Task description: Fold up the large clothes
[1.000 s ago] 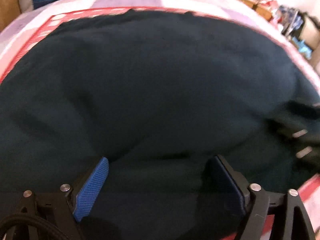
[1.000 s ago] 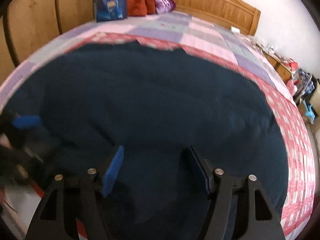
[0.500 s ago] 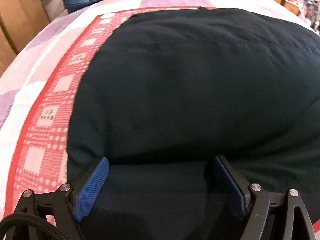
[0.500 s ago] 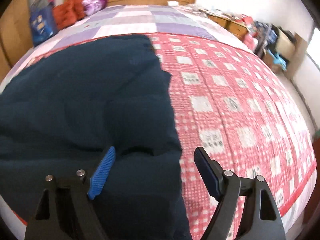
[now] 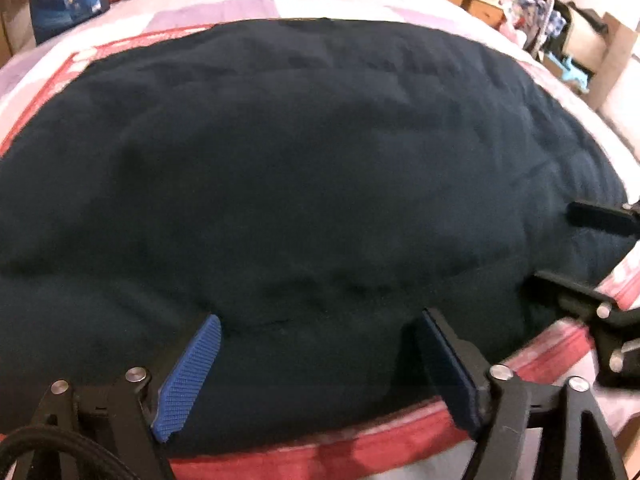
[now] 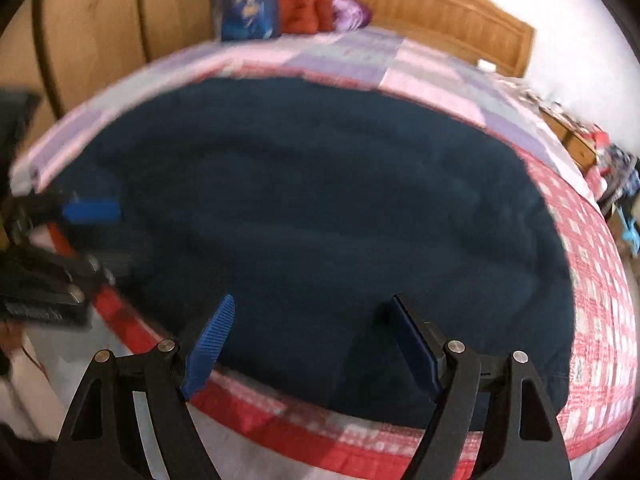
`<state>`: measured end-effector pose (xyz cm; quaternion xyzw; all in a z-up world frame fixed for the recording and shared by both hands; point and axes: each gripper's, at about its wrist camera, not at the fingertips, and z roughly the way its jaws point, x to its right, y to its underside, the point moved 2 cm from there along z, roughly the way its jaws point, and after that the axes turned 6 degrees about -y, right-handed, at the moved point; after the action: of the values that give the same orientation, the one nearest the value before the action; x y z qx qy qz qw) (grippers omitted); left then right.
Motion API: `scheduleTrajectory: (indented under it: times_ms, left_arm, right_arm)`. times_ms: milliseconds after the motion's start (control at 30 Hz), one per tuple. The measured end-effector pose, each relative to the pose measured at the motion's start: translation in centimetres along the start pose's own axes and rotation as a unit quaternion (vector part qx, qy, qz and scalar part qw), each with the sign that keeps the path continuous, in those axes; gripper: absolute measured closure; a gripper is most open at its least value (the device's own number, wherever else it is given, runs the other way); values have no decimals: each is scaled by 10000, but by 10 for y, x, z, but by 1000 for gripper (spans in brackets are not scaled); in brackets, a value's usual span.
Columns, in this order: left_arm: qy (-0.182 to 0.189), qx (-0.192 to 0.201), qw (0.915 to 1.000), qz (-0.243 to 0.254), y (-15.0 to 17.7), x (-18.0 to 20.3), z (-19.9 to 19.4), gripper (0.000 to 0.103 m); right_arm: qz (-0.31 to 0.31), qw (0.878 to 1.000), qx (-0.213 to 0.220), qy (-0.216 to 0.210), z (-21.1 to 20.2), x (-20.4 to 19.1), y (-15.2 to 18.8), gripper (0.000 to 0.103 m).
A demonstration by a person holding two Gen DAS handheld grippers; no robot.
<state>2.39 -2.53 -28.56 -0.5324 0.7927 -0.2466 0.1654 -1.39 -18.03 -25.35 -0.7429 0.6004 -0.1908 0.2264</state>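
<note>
My left gripper sits at the bottom of its view with the blue-padded fingers spread wide and just easing inward; nothing is clamped between them, only the near edge of the garment lying beneath the gap. My right gripper is likewise at the bottom of its view, fingers released and wide apart, hanging over the garment's near hem with no cloth pinched. In the left view I see the right gripper again at the right edge of the frame, over the garment's lower right corner; in the right view the left gripper shows, blurred, at the left edge, over the garment's left side. The garment is a large dark teal piece spread flat and fills the centre of both frames, on the bed, whose cover is red-and-white check near me and lilac patches farther up. Beyond it, at the top of the right view, stand a wooden headboard, a red bundle, a purple bundle and a blue bag; wooden panels fill the upper left. Clutter sits in the upper right of the left view.
</note>
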Motion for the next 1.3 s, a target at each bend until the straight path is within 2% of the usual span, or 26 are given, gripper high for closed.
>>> scheduleTrajectory:
  times_ms: [67, 133, 167, 233, 333, 400, 467, 533, 600, 700, 800, 833, 933, 1000, 1067, 1133, 1167, 1200, 1267, 1300]
  left_arm:
    - [-365, 0, 9993, -59, 4, -27, 7, 18]
    - [-817, -89, 9957, -420, 8, -74, 14, 18]
    - [-1037, -127, 9934, -470, 11, -94, 15, 18]
    - [-1179, -132, 9923, -347, 15, -114, 17, 16]
    - [-1434, -202, 9895, -21, 10, -126, 16, 17]
    - [-1548, -220, 9869, -385, -1, -137, 9, 22]
    - [-1449, -84, 9866, -749, -14, -140, 1, 23]
    - [-1273, 86, 9893, -705, -35, -126, 0, 23]
    - [-944, 82, 9948, -380, -58, -96, 13, 23]
    - [-544, -25, 9985, 3, -95, -49, 41, 23]
    - [-306, 10, 9990, -328, -137, -30, 66, 12]
    - [-258, -4, 9986, -458, -152, -32, 76, 8]
    - [-269, 23, 9981, -559, -178, -33, 98, 7]
    - [-367, 18, 9990, -246, -189, -34, 113, 5]
    - [-600, 49, 9981, 89, -199, -42, 126, 4]
    - [-792, -68, 9967, -151, -202, -77, 135, 4]
    - [-887, -115, 9955, -309, -202, -94, 137, 3]
    - [-1077, -148, 9929, -474, -201, -115, 137, 3]
    - [-1346, -285, 9880, -708, -194, -153, 141, 3]
    - [-1422, -359, 9864, -742, -191, -164, 142, 3]
  right_arm:
    - [252, 9987, 44, 439, -3, 35, 16, 21]
    - [969, 9910, -24, 925, -10, 95, 37, 21]
    - [1324, 9847, -57, 1133, -16, 126, 49, 21]
    - [1774, 9728, -236, 1468, -26, 176, 73, 21]
    - [2193, 9528, -636, 2000, -37, 225, 97, 22]
    - [2450, 9340, -838, 2461, -48, 245, 104, 28]
    - [2564, 9350, -543, 2391, -63, 245, 98, 28]
    - [2203, 9511, -222, 2155, -70, 224, 77, 28]
    - [1821, 9688, 35, 1682, -58, 198, 44, 28]
    - [1326, 9874, 219, 831, -25, 154, -12, 28]
    - [1090, 9939, 176, 21, 27, 114, -79, 28]
    - [1073, 9941, 155, -47, 41, 108, -98, 28]
    - [824, 9966, 23, 38, 82, 108, -134, 21]
    - [470, 9988, -57, 113, 98, 112, -146, 14]
    - [164, 9995, -151, 223, 115, 133, -159, 13]
    - [461, 9978, -273, 382, 132, 167, -169, 12]
    - [764, 9958, -307, 390, 133, 187, -165, 12]
    - [1096, 9917, -332, 581, 130, 215, -158, 12]
    - [1383, 9839, -388, 1064, 125, 248, -144, 12]
    - [1569, 9819, -373, 998, 121, 264, -136, 12]
